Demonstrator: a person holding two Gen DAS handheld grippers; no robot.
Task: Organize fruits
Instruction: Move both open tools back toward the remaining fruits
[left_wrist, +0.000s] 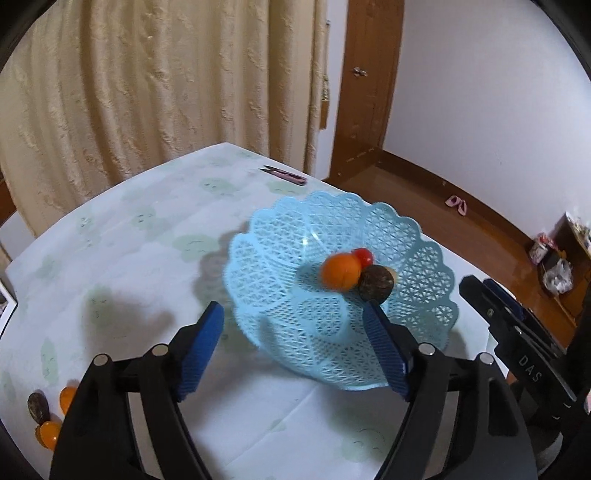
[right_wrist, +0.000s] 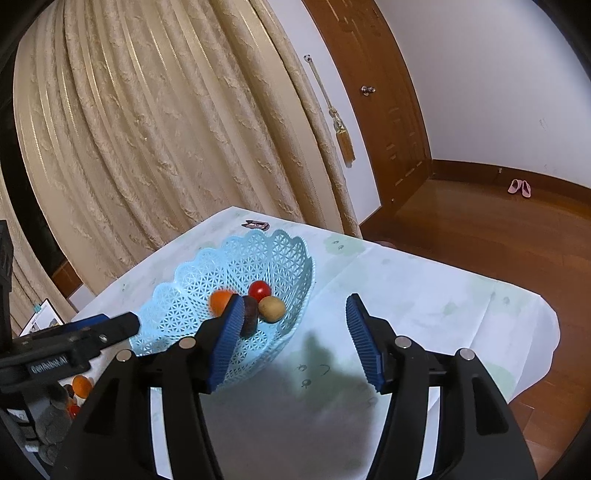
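Note:
A light blue lattice basket (left_wrist: 417, 236) (right_wrist: 184, 284) stands on the table. In it lie an orange fruit (left_wrist: 340, 272) (right_wrist: 219, 301), a small red fruit (left_wrist: 364, 255) (right_wrist: 259, 290), a dark brown fruit (left_wrist: 376, 283) (right_wrist: 250, 317) and a tan fruit (right_wrist: 272, 309). My left gripper (left_wrist: 293, 347) is open and empty above the basket's near rim. My right gripper (right_wrist: 293, 339) is open and empty to the right of the basket. Loose fruits lie at the table's left edge: orange ones (left_wrist: 66, 398) (right_wrist: 81, 386) and a dark one (left_wrist: 38, 406).
The table has a pale cloth with green prints (left_wrist: 147, 258) (right_wrist: 424, 295). Small pink scissors (left_wrist: 284, 176) (right_wrist: 256, 224) lie at its far edge. A beige curtain (left_wrist: 147, 92) hangs behind. The wooden floor (right_wrist: 498, 240) drops away on the right.

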